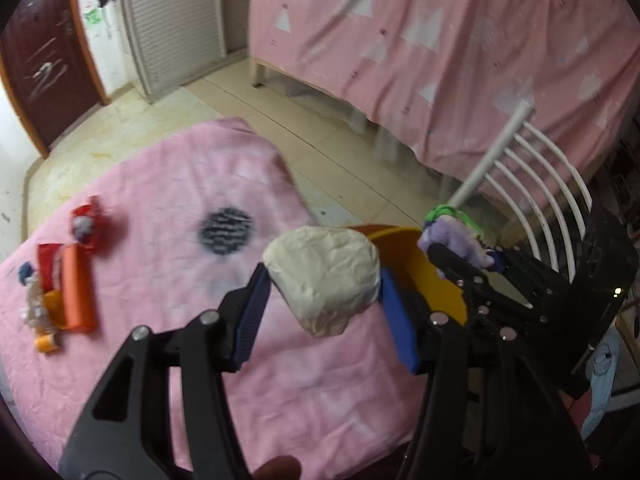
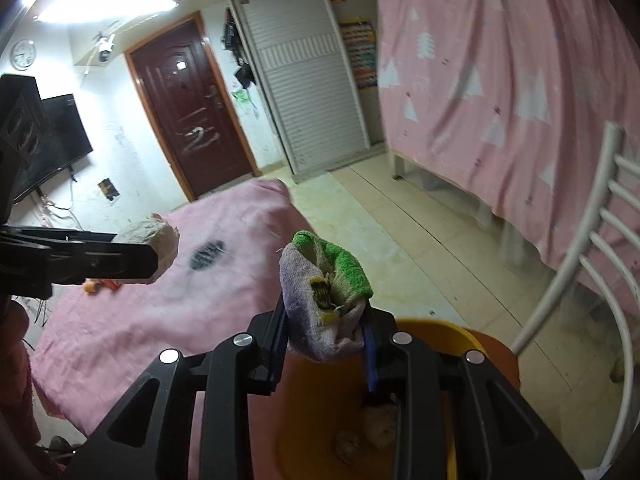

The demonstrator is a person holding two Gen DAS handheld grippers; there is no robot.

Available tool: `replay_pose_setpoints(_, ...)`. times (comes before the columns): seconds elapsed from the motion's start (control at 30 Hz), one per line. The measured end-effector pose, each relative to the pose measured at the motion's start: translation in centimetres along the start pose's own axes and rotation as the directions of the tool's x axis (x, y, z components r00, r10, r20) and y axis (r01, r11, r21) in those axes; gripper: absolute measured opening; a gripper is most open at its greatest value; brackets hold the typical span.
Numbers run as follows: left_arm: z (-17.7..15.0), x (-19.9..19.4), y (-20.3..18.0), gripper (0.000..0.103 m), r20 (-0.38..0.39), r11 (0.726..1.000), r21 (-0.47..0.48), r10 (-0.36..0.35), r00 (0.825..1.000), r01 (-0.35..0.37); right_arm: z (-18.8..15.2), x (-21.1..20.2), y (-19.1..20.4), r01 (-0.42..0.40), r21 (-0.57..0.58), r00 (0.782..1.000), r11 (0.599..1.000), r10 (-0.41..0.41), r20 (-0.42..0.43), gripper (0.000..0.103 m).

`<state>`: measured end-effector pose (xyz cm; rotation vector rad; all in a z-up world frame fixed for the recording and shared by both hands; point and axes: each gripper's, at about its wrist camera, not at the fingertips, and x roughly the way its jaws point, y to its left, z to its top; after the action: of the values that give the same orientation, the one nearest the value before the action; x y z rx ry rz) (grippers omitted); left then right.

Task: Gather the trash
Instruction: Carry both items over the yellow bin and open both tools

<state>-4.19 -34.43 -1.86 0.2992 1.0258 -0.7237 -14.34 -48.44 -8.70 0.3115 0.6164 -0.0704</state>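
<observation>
We see the left gripper (image 1: 324, 284) with its blue-padded tongs closed on a crumpled off-white paper wad (image 1: 322, 278), pinched at both flanks and held above the wrinkled pink cloth covering the table (image 1: 168, 208). The wad hangs just beside the rim of a round yellow plastic bin (image 1: 436, 276), not over its opening as far as we can tell.

The right gripper (image 2: 326, 340) is clamped on a bunched purple-and-green terry rag (image 2: 324, 292), which stands up out of the tongs. It is held directly above the yellow bin, whose inside holds a few brownish scraps (image 2: 368, 436), too blurred to name.

Left on the cloth, well apart from the bin: an orange rectangular box (image 1: 78, 292), a red-and-white crumpled wrapper (image 1: 86, 226) near it, a small orange cylinder (image 1: 46, 344) and some clear crinkled plastic (image 1: 34, 308) touching the box. A dark striped round print (image 1: 227, 231) marks the cloth's middle.

A white metal slatted chair back (image 1: 536, 184) rises beside the bin. Behind it hangs a pink sheet with white triangles (image 1: 440, 40).
</observation>
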Motion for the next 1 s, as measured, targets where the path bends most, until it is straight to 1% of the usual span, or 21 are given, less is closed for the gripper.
replay_pose_setpoints(0.1, 0.1, 1.5, -2.1, 0.054, -0.033, 0.999, 0.031, -0.016, 0.999, 0.017, -1.4, -0.1, -2.3, 0.026, 0.036, 1.000, 0.999, -0.025, -0.019, 0.024)
replay_pose_setpoints(0.2, -0.1, 2.7, -3.7, 0.054, -0.064, 0.998, 0.057, -0.030, 0.997, 0.034, -2.1, -0.1, -3.7, 0.041, 0.066, 0.999, 0.997, -0.039, -0.026, 0.024)
replay_pose_setpoints(0.33, -0.4, 4.4, -5.4, 0.054, -0.102, 0.995, 0.093, -0.035, 0.994, 0.044, -2.9, -0.1, -5.2, 0.046, 0.096, 0.999, 0.994, -0.043, -0.033, 0.025)
replay_pose_setpoints(0.43, -0.5, 5.3, -6.1, 0.054, -0.129, 0.992, 0.104, -0.051, 0.990, 0.064, -3.3, 0.1, -5.8, 0.047, 0.112, 0.998, 0.993, -0.041, -0.050, 0.028)
replay_pose_setpoints(0.47, -0.5, 5.5, -6.3, 0.055, -0.139, 0.991, 0.108, -0.060, 0.988, 0.076, -3.5, 0.2, -5.9, 0.052, 0.115, 0.997, 0.992, -0.046, -0.057, 0.032)
replay_pose_setpoints(0.5, -0.5, 5.6, -6.5, 0.056, -0.146, 0.990, 0.110, -0.070, 0.987, 0.087, -3.6, 0.2, -6.0, 0.059, 0.121, 0.997, 0.991, -0.052, -0.063, 0.039)
replay_pose_setpoints(0.53, -0.5, 5.7, -6.6, 0.062, -0.146, 0.989, 0.113, -0.078, 0.986, 0.095, -3.5, 0.3, -5.9, 0.066, 0.126, 0.996, 0.990, -0.058, -0.066, 0.043)
replay_pose_setpoints(0.57, -0.4, 5.8, -6.9, 0.068, -0.141, 0.989, 0.115, -0.080, 0.987, 0.097, -3.6, 0.2, -6.0, 0.073, 0.130, 0.996, 0.989, -0.065, -0.067, 0.052)
replay_pose_setpoints(0.6, -0.4, 5.7, -7.0, 0.070, -0.135, 0.988, 0.117, -0.085, 0.987, 0.101, -3.6, 0.1, -6.0, 0.078, 0.131, 0.995, 0.988, -0.070, -0.066, 0.058)
replay_pose_setpoints(0.63, -0.4, 5.6, -7.1, 0.070, -0.131, 0.987, 0.120, -0.090, 0.987, 0.106, -3.7, 0.0, -5.9, 0.084, 0.130, 0.995, 0.988, -0.076, -0.065, 0.059)
replay_pose_setpoints(0.77, -0.5, 4.9, -6.7, 0.070, -0.123, 0.986, 0.115, -0.104, 0.987, 0.118, -3.6, -0.2, -5.5, 0.095, 0.128, 0.994, 0.987, -0.087, -0.067, 0.060)
replay_pose_setpoints(1.0, -0.6, 3.4, -3.8, 0.070, -0.098, 0.989, 0.055, -0.133, 0.986, 0.139, -2.8, -0.2, -3.5, 0.100, 0.103, 0.993, 0.990, -0.094, -0.066, 0.060)
